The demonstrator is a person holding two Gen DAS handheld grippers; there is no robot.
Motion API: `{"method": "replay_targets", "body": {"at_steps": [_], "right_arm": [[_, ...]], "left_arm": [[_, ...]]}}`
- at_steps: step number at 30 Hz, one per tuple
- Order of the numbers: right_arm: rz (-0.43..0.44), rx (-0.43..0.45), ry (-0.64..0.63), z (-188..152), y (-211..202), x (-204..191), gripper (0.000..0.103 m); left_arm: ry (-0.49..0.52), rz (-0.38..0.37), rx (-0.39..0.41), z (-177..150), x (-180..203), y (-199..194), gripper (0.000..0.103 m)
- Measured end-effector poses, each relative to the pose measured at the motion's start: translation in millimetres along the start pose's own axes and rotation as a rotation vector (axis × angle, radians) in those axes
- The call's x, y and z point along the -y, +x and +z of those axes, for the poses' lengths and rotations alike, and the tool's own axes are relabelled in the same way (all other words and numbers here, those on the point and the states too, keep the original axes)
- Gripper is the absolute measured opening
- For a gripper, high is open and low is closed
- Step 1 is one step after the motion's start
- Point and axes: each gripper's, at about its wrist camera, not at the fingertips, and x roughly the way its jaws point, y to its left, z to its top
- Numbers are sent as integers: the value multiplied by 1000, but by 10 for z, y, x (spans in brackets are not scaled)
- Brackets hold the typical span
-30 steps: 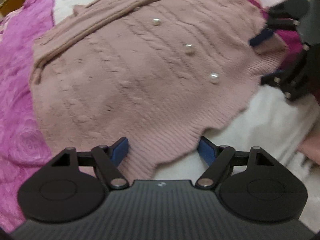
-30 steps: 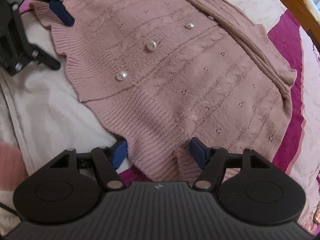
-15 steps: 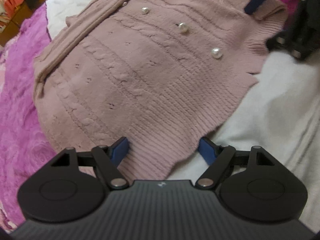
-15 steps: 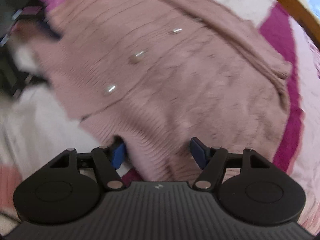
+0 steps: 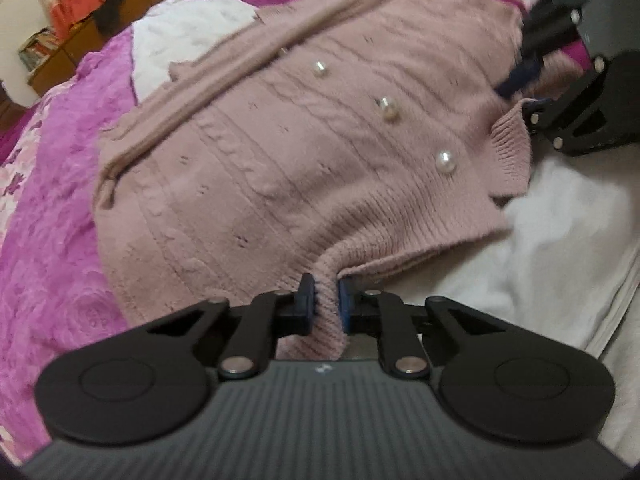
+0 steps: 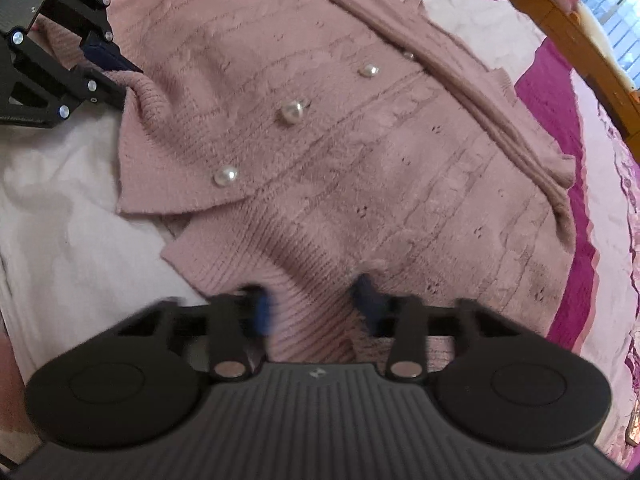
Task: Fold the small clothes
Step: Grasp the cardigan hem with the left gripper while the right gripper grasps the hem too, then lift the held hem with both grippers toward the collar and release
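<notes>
**Pink knit cardigan pinched at its hem by both grippers**

Magenta plush, patterned with raised roses, covered the bed as a bedspread (image 5: 52, 240), and it was the largest thing in either view. On top of it lay a white fleecy blanket (image 5: 560, 240), which filled the near side of the bed under the grippers. A wooden bed frame (image 6: 580, 40) curved past the far edge in the right wrist view.

Spread flat across both covers lay the dusty-pink cable-knit cardigan (image 5: 280, 152), its ribbed hem toward the cameras and its neckline band running along the far side. One front panel overlapped the other near the hem, and the hem was gathered into folds where the grippers met it.

The left gripper (image 5: 326, 304), black with blue pads, was closing, and its pads already pressed on a bunched ridge of the ribbed hem between them. The right gripper (image 6: 312, 308), of the same make, was also closing; a wider fold of hem sat between its blurred pads, which appeared to touch the knit on both sides. Each gripper showed at the opposite hem corner in the other's view.

Smallest were the round pearl-white buttons (image 5: 445, 161), a row running up the cardigan's front.
</notes>
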Motion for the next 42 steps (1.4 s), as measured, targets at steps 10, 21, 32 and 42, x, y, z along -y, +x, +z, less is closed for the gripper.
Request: {"method": "replay_targets", "body": {"at_steps": [10,21,32,42], "right_arm": [[-11,178,111,221,-434,308,8],[161,138,147,107,-477,126,62],[87,59,66,235,-19,-174,79],[-157,84,111,190,-52,18,14]], "left_arm": [[-166,20,157,251,-316,-349,14],[-231,1,186,276,-389,-441,14],[-240,-5,234,367,-406,-552,14],[-254,15,244,382,-442,-559,14]]}}
